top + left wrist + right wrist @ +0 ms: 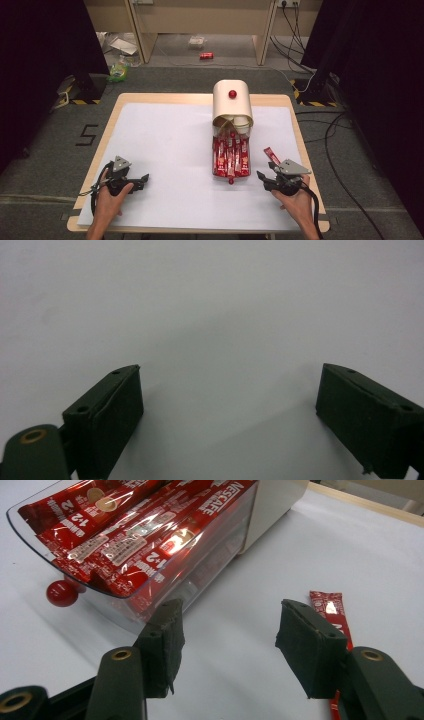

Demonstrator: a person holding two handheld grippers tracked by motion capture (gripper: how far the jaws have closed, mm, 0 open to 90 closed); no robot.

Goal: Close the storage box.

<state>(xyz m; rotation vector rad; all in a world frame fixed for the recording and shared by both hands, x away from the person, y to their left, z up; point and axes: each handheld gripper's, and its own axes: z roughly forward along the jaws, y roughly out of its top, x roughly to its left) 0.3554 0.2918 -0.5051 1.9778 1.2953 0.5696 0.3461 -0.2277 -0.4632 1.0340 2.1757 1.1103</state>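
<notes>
A cream box (pixel 232 102) with a red knob on top stands at the middle back of the white sheet. Its clear drawer (pixel 230 157) is pulled out toward me and filled with several red coffee sachets (pixel 125 545). A red ball knob (pixel 62 593) sits at the drawer's front. One loose red sachet (pixel 272 155) lies flat on the sheet right of the drawer. My right gripper (pixel 264 177) rests just in front of it, open and empty (pixel 230 620); the loose sachet (pixel 330 607) runs under its right jaw. My left gripper (pixel 142 181) sits at the near left, open over bare sheet (pixel 230 385).
The white sheet (pixel 165 145) covers most of the wooden table (pixel 295 107). Beyond the table there is a red can (pixel 206 55) on the floor, some litter and cables. Dark curtains stand at both sides.
</notes>
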